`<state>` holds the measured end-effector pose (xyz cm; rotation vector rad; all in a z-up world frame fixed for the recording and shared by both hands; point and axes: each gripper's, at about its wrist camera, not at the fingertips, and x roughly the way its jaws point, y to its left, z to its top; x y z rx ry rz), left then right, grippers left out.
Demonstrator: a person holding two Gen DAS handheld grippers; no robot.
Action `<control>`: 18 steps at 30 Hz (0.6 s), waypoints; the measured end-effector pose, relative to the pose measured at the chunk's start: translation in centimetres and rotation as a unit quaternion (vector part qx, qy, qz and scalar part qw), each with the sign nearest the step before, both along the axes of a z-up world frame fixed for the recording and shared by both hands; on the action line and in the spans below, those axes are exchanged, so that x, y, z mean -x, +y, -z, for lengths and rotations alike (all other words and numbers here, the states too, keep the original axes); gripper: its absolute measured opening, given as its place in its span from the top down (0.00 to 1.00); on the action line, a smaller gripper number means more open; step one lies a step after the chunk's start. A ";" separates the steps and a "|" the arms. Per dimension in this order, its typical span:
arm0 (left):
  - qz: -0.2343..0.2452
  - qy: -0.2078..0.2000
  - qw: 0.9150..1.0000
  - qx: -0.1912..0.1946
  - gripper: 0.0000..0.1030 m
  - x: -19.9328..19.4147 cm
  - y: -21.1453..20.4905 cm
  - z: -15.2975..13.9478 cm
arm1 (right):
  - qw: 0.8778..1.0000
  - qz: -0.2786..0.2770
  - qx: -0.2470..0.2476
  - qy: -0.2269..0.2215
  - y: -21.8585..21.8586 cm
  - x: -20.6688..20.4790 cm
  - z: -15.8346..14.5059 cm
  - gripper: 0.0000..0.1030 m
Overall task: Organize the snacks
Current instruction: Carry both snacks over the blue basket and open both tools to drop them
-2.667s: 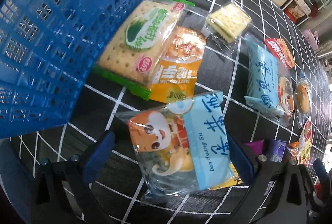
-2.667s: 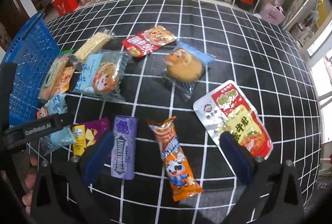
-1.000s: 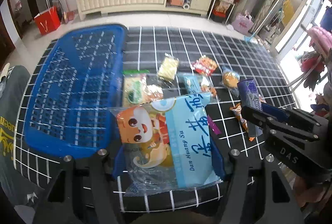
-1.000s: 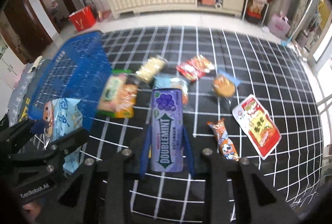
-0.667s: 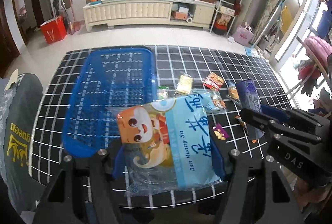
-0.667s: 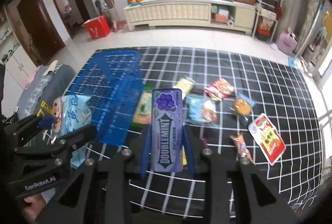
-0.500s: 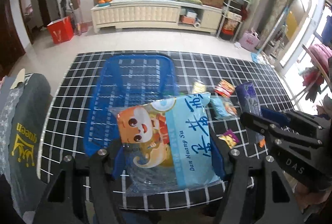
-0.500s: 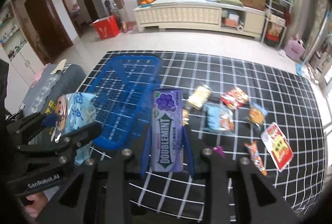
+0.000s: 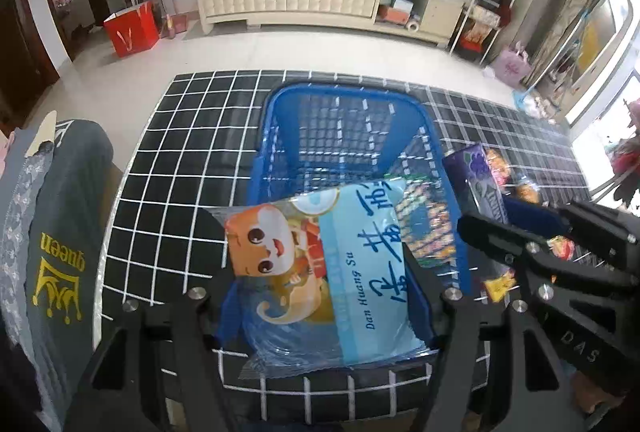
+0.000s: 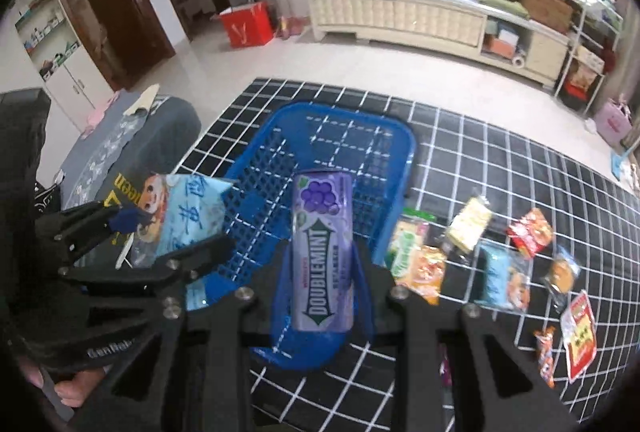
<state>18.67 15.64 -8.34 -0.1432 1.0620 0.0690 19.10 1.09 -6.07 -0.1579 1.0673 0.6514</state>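
Left tongs (image 9: 326, 296) clamped on a blue pastry pack (image 9: 328, 272), cartoon face on its left half, held above the near end of the blue basket (image 9: 348, 100). Right tongs (image 10: 322, 280) narrow, gripping a purple gum box (image 10: 322, 256) upright between the blue pads, also above the basket's near end. In the right view the left tongs (image 10: 160, 236) and pastry pack (image 10: 180, 216) sit left of the basket (image 10: 352, 120); in the left view the right tongs (image 9: 532, 228) and gum box (image 9: 476, 180) sit at the basket's right rim, partly hiding what lies behind.

Basket looks empty, rests on the black white-grid counter (image 10: 500, 160), mesh floor showing the grid through.

Loose snacks all right of the basket on the counter: green cracker pack (image 10: 408, 240) just beside the basket's right wall, orange pack (image 10: 428, 272) touching it, pale cracker pack (image 10: 470, 220) further right, second blue pastry pack (image 10: 504, 278), red pack (image 10: 530, 226), round bun pack (image 10: 562, 274), red-yellow pouch (image 10: 580, 336) and small orange stick pack (image 10: 545, 356) farthest right.

Left of the basket, off the counter edge: grey garment (image 9: 60, 232) with yellow "queen" print. Beyond the basket: tiled floor, red bag (image 10: 248, 24), long cream cabinet (image 10: 420, 16) with oranges on top. A person's fingers (image 10: 76, 392) show under the left tongs.
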 end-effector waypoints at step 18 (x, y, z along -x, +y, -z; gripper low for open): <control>0.024 0.043 0.999 0.008 0.37 -2.9 0.3 3.8 | 0.997 -0.031 0.061 0.037 2.5 -2.6 4.4 0.67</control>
